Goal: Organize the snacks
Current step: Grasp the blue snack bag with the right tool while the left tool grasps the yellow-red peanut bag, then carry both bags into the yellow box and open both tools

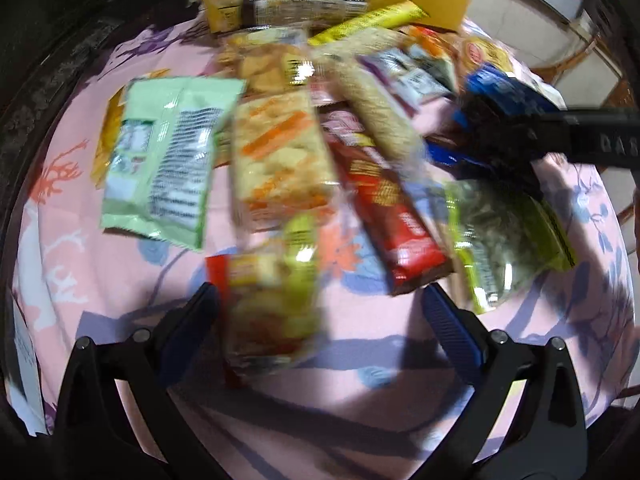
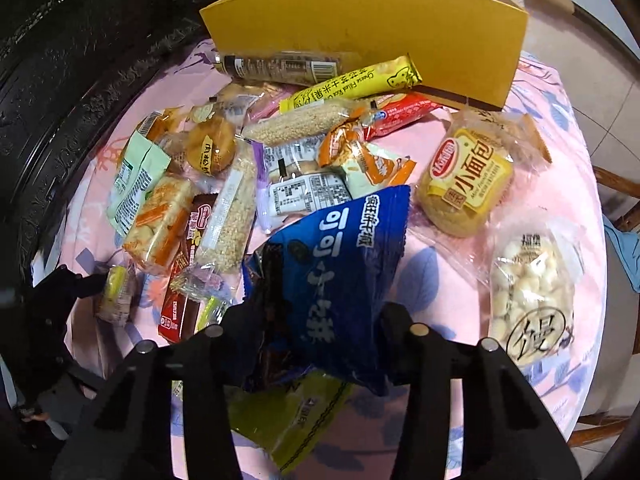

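Observation:
Many snack packets lie on a pink flowered tablecloth [image 2: 560,128]. My right gripper [image 2: 316,320] is shut on a blue snack bag [image 2: 340,248] and holds it above a green packet [image 2: 296,412]. In the left wrist view the right gripper [image 1: 500,140] and the blue bag [image 1: 504,88] show at the right. My left gripper [image 1: 320,300] is open over a small yellow-and-red snack packet [image 1: 272,304] that sits between its fingers; the view is blurred. A yellow cardboard box [image 2: 368,32] stands at the back of the table.
Around lie a light green bag [image 1: 164,160], an orange cracker pack [image 1: 280,160], a red-brown bar [image 1: 396,216], a bread bun pack [image 2: 468,176] and a bag of white balls [image 2: 532,284]. Dark carved furniture [image 2: 80,80] stands at the left. Chair parts [image 2: 616,184] stand at the right.

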